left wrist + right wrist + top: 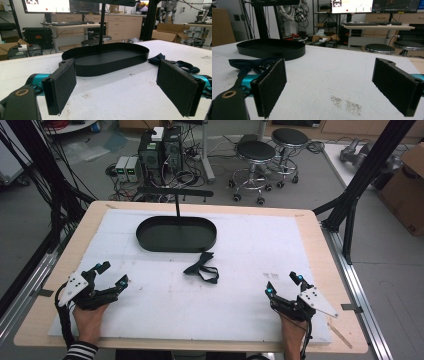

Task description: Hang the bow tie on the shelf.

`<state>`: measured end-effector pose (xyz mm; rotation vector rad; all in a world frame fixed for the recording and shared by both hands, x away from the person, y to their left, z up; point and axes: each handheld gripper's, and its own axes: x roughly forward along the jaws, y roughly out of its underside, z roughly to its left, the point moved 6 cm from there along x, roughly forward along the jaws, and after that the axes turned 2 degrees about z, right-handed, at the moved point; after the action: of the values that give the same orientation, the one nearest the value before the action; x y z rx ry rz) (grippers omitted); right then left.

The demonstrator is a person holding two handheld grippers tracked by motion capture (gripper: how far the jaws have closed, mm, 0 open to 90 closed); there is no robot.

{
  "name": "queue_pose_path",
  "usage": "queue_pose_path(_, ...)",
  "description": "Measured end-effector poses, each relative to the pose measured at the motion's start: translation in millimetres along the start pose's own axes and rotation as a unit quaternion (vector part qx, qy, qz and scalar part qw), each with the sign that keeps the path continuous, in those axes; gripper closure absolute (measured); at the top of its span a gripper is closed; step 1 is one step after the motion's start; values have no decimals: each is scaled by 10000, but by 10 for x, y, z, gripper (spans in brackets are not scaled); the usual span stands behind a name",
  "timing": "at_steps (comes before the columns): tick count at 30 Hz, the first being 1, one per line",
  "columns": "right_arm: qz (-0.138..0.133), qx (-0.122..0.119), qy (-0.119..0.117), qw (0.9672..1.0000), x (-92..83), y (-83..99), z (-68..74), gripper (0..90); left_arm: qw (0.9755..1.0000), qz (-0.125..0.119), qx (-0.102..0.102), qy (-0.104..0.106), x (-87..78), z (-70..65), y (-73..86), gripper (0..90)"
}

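A dark bow tie with its strap (201, 266) lies crumpled on the white mat, just in front of the black oval tray (150, 240) that carries an upright post. In the left gripper view the tray (130, 58) stands ahead and the bow tie (156, 60) peeks past the right jaw. The right gripper view has the bow tie (249, 63) at left, the tray (272, 52) behind it. My left gripper (113, 274) rests open at the mat's front left, nothing between its jaws. At the front right my right gripper (284, 284) is open and empty too.
A white mat (250, 250) covers the wooden table (320, 245). Black frame struts (360, 185) rise at the right and left edges. Beyond the far edge stand stools (255, 155) and computer boxes (160, 150) with cables on the floor.
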<state>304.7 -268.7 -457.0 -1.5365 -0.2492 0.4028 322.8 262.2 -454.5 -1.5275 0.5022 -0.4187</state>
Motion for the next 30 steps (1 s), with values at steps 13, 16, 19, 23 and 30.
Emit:
queue_pose_path(13, -25, 35, -13, 10000, -6, -1, 2, 113, 10000, 33, -79, 19, 7, 12, 1, 162)
queue_pose_path(16, -20, 16, -6, 10000, -4, 0, 4, 112, 10000, 49, -59, 15, 12, 8, 1, 162)
queue_pose_path(19, -10, 42, -15, 10000, -5, 0, 0, 113, 10000, 54, -75, 4, 11, 15, 1, 162)
queue_pose_path(23, 4, 25, -11, 10000, -2, 0, 1, 113, 10000, 55, -36, 19, 15, 4, 0, 162)
queue_pose_path(30, 9, 44, -27, 10000, -3, 0, 3, 113, 9999, 64, -137, 23, 17, 25, -2, 159)
